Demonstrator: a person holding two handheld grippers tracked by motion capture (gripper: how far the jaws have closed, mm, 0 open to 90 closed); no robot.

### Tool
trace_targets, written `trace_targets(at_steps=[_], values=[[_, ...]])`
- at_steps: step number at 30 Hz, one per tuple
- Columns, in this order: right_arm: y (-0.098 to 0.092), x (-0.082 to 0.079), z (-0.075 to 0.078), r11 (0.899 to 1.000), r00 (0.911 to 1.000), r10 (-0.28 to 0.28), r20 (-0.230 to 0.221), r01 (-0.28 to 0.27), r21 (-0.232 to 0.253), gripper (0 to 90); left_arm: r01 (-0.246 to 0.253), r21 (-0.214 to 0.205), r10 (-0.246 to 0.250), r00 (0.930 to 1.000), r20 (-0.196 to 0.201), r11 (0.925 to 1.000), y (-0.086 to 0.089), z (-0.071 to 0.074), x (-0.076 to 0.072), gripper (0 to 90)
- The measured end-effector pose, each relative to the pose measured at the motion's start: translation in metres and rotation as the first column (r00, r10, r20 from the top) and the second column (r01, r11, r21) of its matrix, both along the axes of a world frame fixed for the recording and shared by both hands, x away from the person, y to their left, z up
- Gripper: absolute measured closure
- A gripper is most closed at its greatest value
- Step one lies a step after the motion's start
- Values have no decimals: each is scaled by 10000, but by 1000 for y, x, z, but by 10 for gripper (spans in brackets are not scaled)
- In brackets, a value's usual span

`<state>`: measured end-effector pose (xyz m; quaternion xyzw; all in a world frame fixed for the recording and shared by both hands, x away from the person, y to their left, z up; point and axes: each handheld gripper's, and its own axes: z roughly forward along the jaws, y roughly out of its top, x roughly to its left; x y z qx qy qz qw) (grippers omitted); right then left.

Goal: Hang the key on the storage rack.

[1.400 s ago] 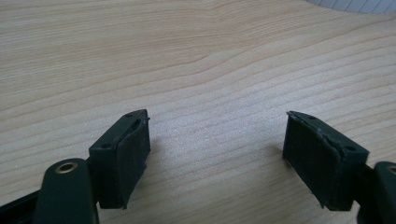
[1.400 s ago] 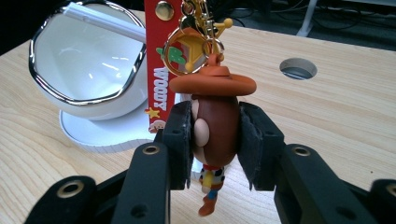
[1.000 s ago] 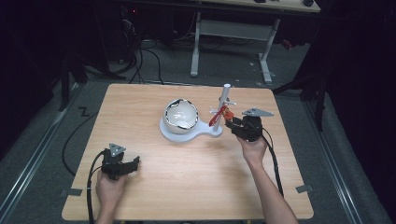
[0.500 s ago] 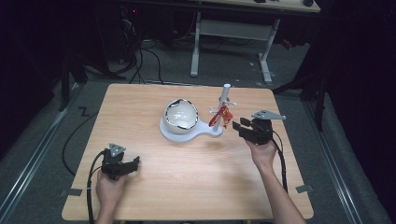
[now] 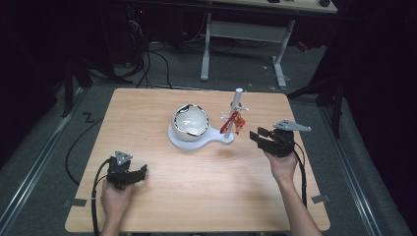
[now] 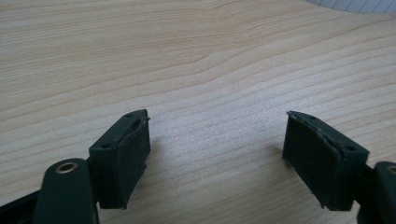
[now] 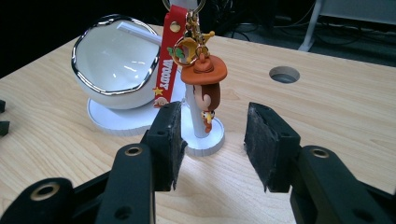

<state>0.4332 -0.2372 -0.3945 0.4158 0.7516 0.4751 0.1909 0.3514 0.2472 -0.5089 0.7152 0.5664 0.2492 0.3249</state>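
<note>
The keychain (image 7: 198, 77) hangs from a peg high on the white post (image 5: 237, 105) of the stand (image 5: 204, 139), its red strap (image 7: 166, 65) and small hatted figure dangling straight down, so its long axis is vertical and it sits clear of the table (image 5: 162, 206). The right gripper (image 5: 259, 136) is near the stand, on the side away from the bowl (image 5: 190, 121), its fingers (image 7: 168, 140) spread apart with nothing between them. In the right gripper view the figure hangs directly ahead of the gap and above finger level, so I judge the coming reach runs forward and up, with the fingers closing across the dangling length rather than along it. The post stands just behind the figure, which leaves little room for overshoot. The left gripper (image 5: 135, 174) rests low on the table well apart from the stand, toward the person; its fingers (image 6: 123, 156) are also released and empty, with bare wood ahead. The right hand (image 5: 282, 164) is plainly the nearer one.
</note>
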Motion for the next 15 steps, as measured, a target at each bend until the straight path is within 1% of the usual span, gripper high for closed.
trace_targets(at_steps=[10, 12, 15], values=[[-7, -7, -2, 9999, 10000, -36, 7, 36, 151, 558, -8, 14, 8, 10000, -2, 10000, 0, 0, 0, 234], [-9, -9, -2, 10000, 9999, -65, 84, 64, 24, 555, -4, 16, 4, 10000, -9, 10000, 0, 0, 0, 235], [-10, -10, 0, 10000, 9999, -79, 147, 79, 22, 554, -5, 27, 5, 10000, -12, 10000, 0, 0, 0, 234]])
